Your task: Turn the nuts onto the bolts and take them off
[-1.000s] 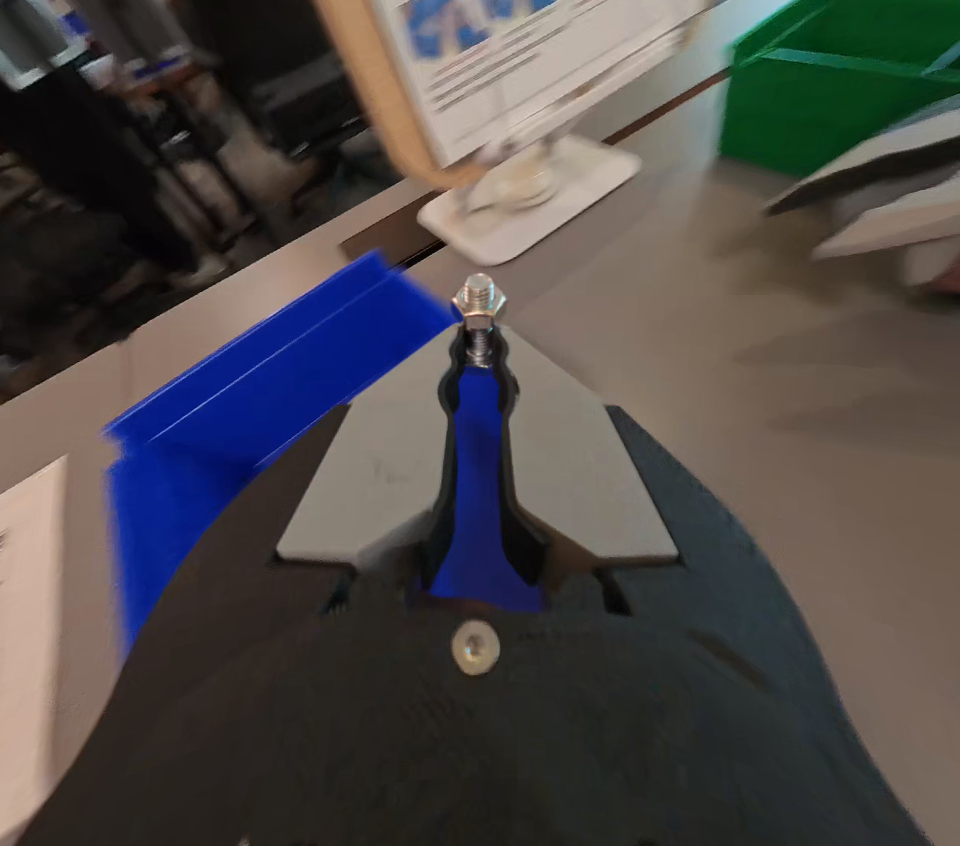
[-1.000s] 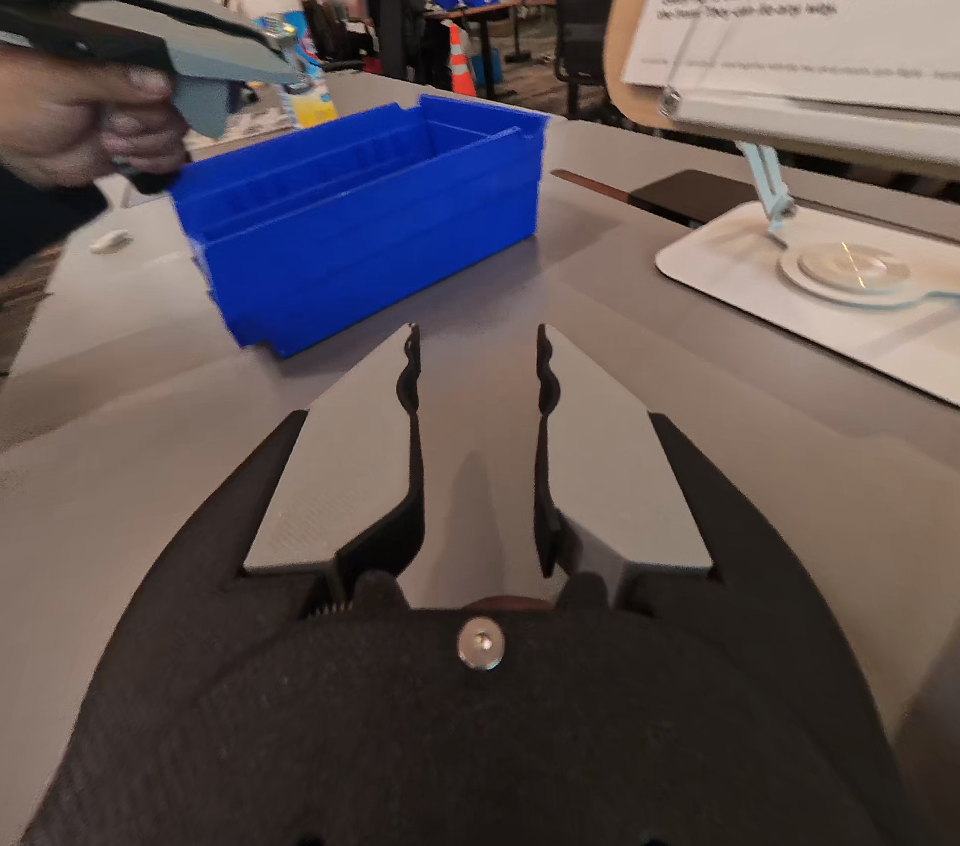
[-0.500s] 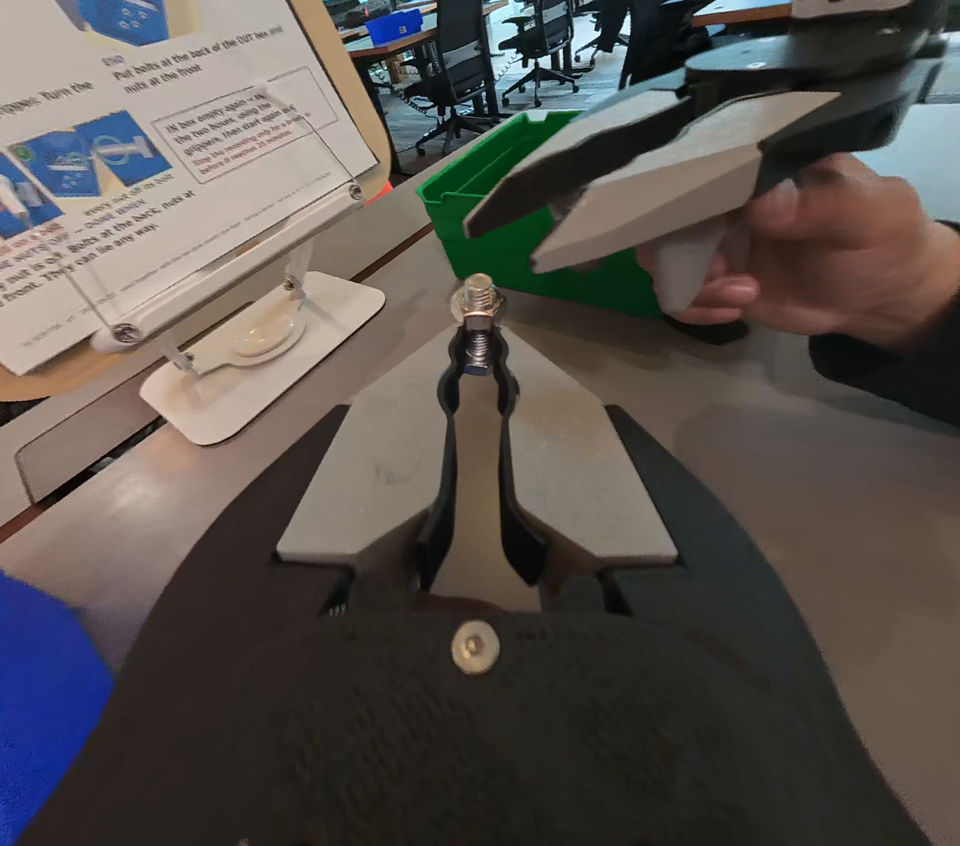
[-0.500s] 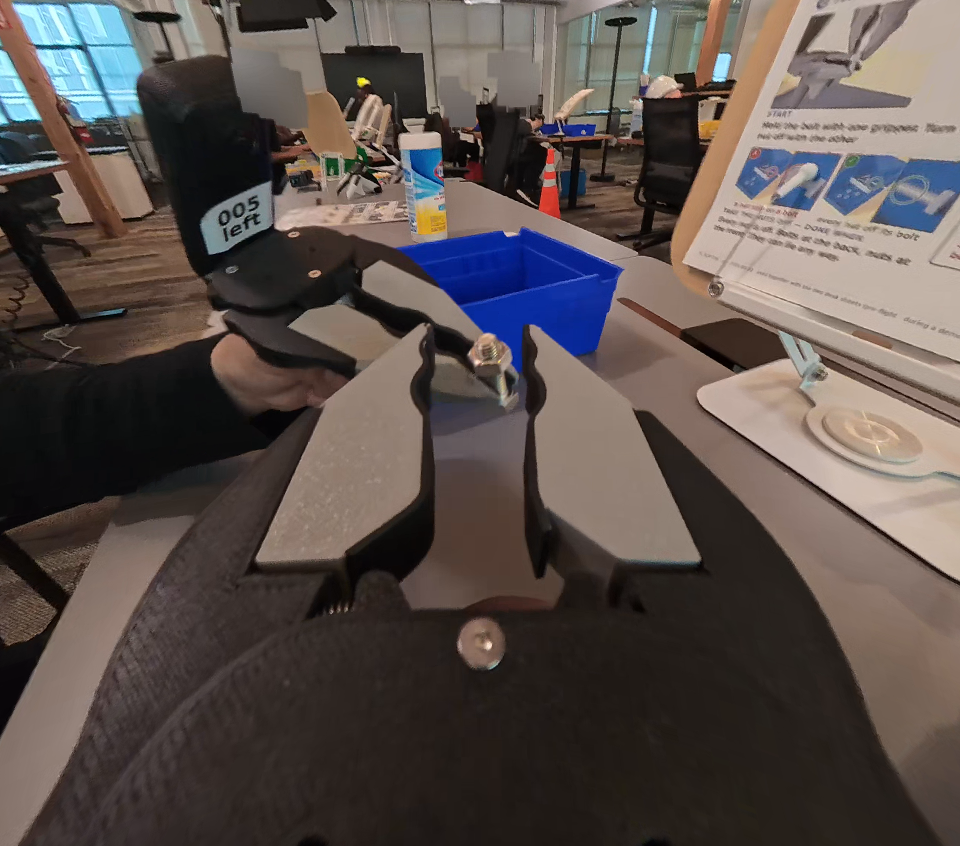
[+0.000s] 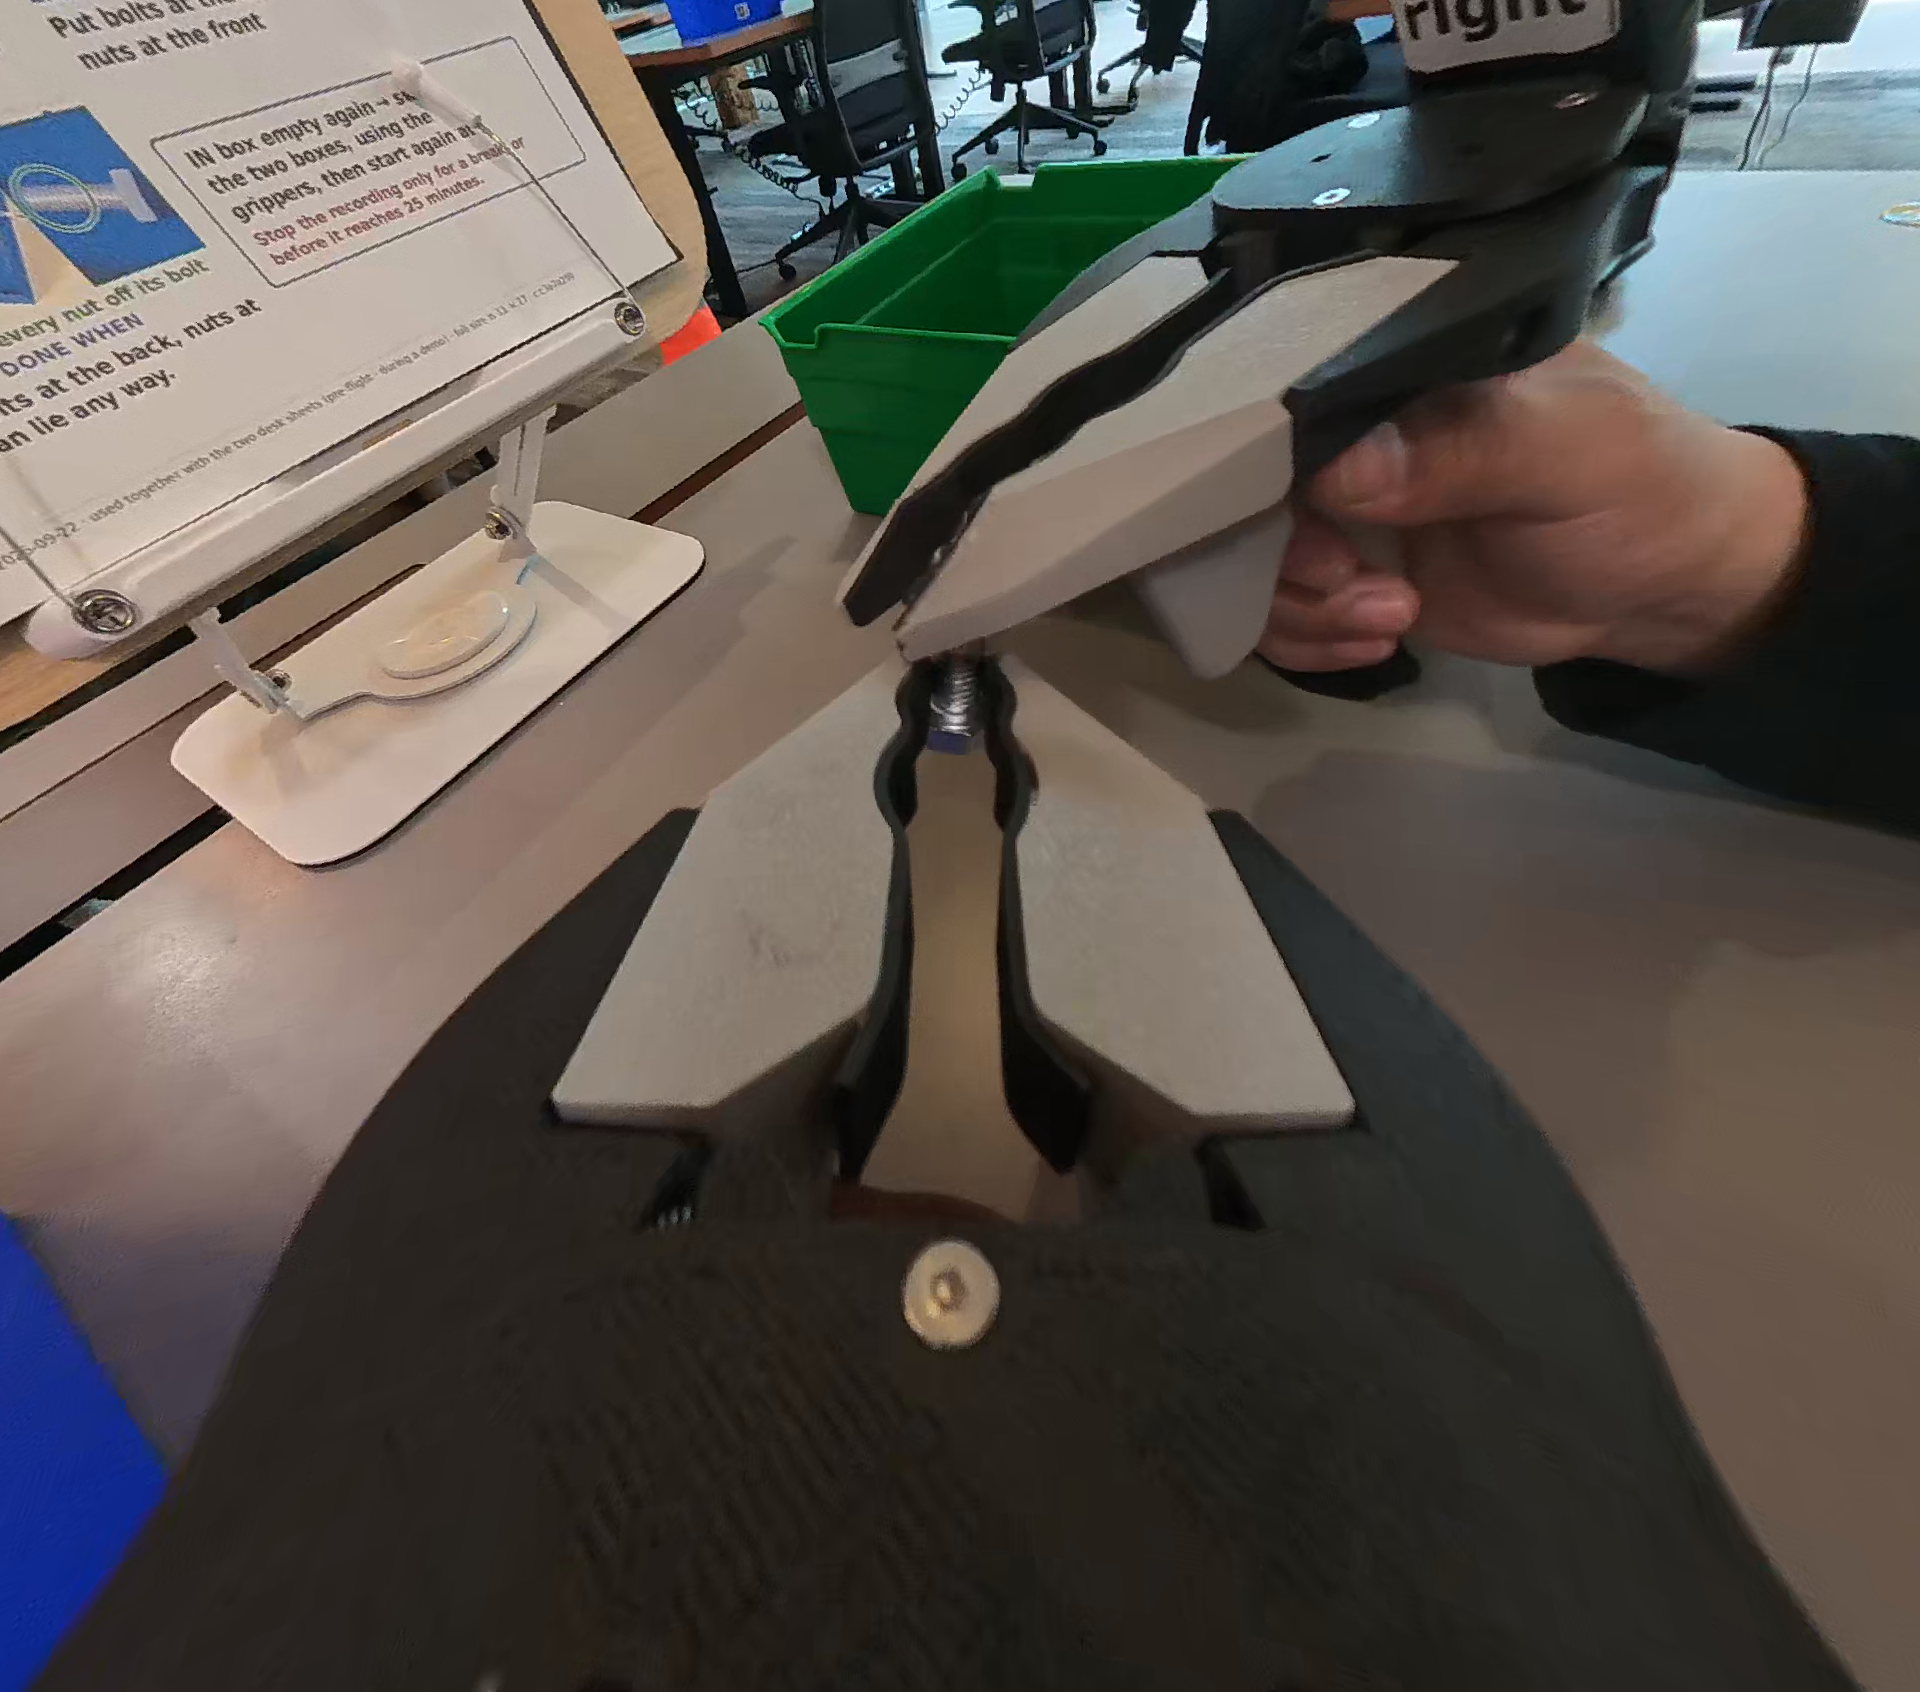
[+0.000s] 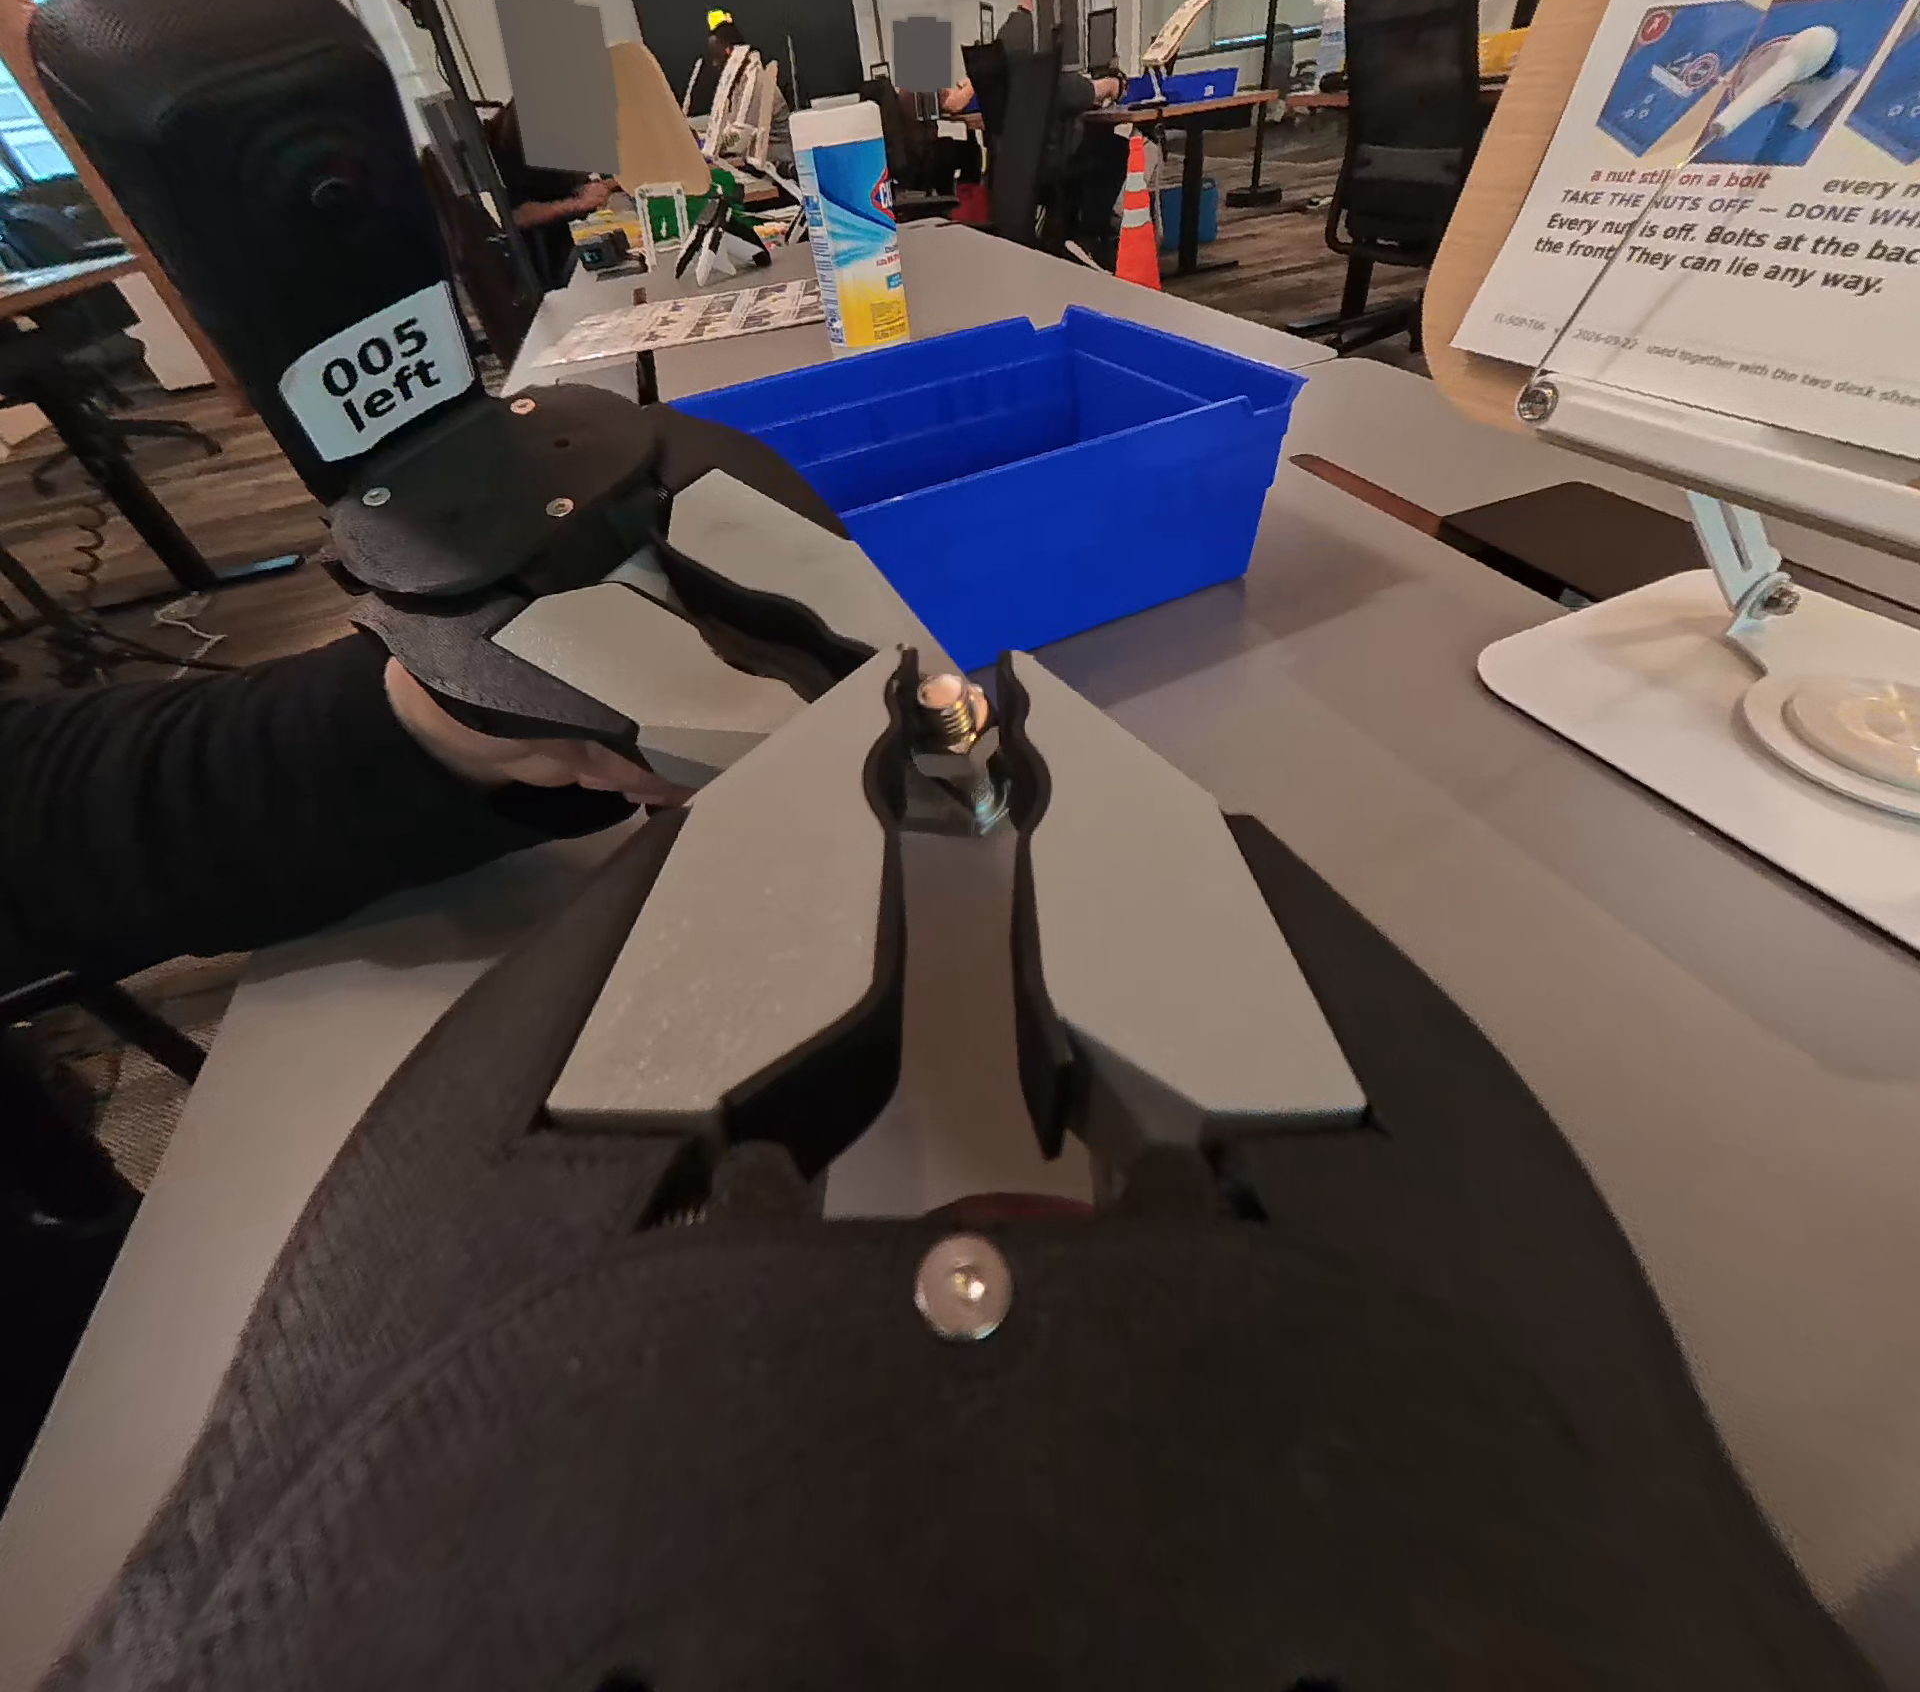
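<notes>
While the left gripper (image 5: 954, 712) clamps the threaded steel bolt (image 5: 956, 704) above the grey table (image 5: 1558, 915), the right gripper (image 6: 951, 712) pinches its hexagonal steel nut (image 6: 943, 749), between green plastic bin (image 5: 914, 354) and blue plastic bin (image 6: 1039, 489).

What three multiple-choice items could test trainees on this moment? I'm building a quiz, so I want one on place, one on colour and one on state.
1. Where is the bolt?
A. In a glass jar
B. Between the jaws of the left gripper
C. In a bare palm

2. What colour is the bin behind the right gripper in the left wrist view?
A. Green
B. Red
C. Yellow

3. How do the right gripper's jaws stand?
A. Wide open
B. Shut on the nut
C. Out of view

Key:
1 B: the threaded shank sits pinched at the left jaws' tips.
2 A: its walls are plainly green.
3 B: both jaws press the nut's sides.
</notes>
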Demonstrator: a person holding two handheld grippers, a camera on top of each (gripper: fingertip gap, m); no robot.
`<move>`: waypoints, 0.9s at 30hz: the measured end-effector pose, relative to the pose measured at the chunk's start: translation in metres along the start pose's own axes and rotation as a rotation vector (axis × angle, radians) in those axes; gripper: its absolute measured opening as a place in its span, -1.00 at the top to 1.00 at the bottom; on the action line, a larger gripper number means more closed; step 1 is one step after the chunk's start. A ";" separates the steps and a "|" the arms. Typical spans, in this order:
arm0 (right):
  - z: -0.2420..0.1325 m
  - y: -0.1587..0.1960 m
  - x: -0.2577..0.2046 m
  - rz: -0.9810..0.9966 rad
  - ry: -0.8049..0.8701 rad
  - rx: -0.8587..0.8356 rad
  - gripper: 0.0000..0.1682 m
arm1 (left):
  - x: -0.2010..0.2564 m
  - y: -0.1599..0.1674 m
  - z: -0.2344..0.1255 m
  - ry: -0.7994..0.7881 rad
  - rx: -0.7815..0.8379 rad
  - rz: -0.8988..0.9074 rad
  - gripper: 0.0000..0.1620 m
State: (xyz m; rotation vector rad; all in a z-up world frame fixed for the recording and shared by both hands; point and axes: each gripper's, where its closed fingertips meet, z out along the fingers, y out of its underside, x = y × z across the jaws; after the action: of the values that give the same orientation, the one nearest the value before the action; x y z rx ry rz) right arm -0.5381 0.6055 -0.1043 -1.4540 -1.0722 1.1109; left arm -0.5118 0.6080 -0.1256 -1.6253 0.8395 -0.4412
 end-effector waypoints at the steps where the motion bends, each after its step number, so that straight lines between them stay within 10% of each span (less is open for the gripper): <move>1: 0.000 -0.001 0.000 0.012 -0.002 0.008 0.86 | 0.000 -0.001 -0.001 0.000 0.008 -0.009 0.92; 27: 0.002 0.008 0.011 0.083 0.050 -0.016 0.93 | -0.004 0.011 -0.004 0.014 -0.027 -0.059 0.71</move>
State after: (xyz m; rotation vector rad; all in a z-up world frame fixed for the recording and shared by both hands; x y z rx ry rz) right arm -0.5377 0.6160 -0.1134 -1.5433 -0.9958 1.1203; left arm -0.5205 0.6075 -0.1344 -1.6764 0.8130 -0.4854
